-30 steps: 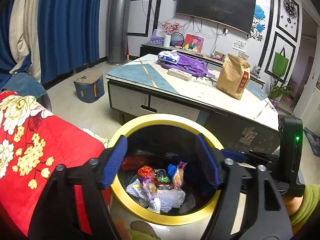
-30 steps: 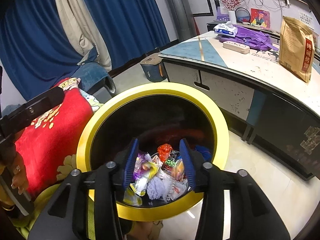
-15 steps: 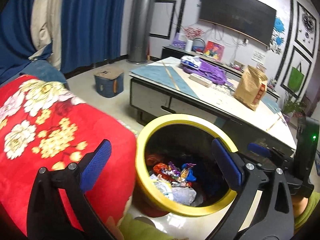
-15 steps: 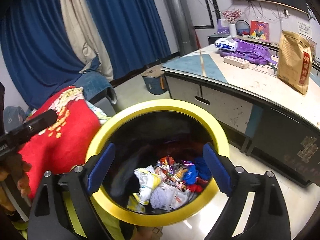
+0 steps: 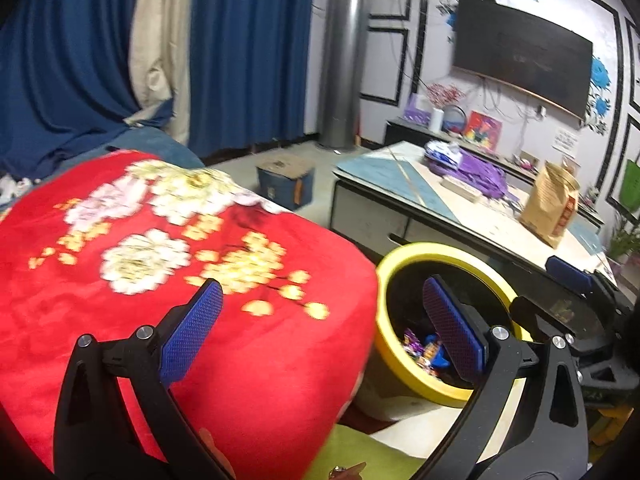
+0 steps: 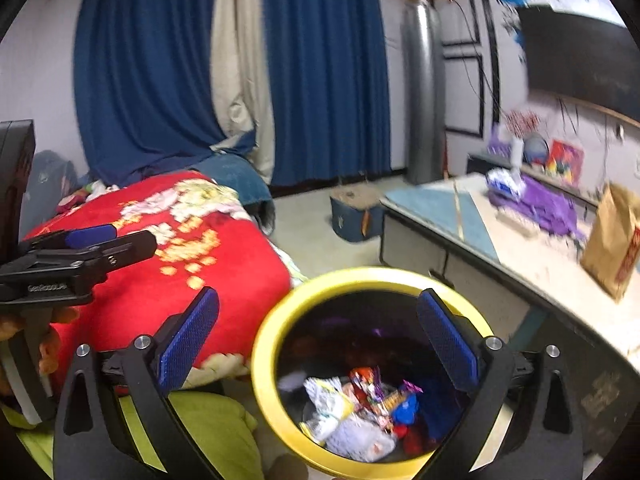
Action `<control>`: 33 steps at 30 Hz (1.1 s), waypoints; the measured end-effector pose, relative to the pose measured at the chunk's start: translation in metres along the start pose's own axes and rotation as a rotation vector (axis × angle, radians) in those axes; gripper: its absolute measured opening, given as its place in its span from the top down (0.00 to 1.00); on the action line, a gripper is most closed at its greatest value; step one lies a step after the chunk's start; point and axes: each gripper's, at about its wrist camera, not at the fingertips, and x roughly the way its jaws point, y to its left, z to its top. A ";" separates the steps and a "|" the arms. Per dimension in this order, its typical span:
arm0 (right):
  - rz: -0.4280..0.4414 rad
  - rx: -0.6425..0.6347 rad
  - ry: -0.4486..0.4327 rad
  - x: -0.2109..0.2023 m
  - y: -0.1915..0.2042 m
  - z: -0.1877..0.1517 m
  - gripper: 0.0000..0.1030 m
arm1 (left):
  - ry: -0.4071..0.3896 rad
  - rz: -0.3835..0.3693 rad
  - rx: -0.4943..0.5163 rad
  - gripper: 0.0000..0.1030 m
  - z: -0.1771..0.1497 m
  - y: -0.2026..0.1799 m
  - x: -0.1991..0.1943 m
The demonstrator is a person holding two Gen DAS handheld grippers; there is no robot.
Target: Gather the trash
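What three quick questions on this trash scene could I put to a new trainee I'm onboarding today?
1. True or false: the right gripper is holding a wrapper.
2. What colour is the rim of the trash bin?
3. Which stands on the low table? A: brown paper bag; B: kettle; C: laptop.

Key
1. False: both it and the left gripper are open, nothing between the pads.
2. Yellow.
3. A.
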 end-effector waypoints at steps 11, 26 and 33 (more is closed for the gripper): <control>0.084 0.024 -0.192 -0.029 0.057 0.025 0.06 | -0.122 0.113 -0.009 0.11 -0.012 0.035 -0.066; 0.117 -0.076 -0.189 -0.031 0.089 0.000 0.06 | -0.226 0.140 -0.067 0.11 -0.032 0.053 -0.105; 0.119 -0.082 -0.195 -0.033 0.089 -0.002 0.06 | -0.226 0.142 -0.070 0.11 -0.032 0.053 -0.106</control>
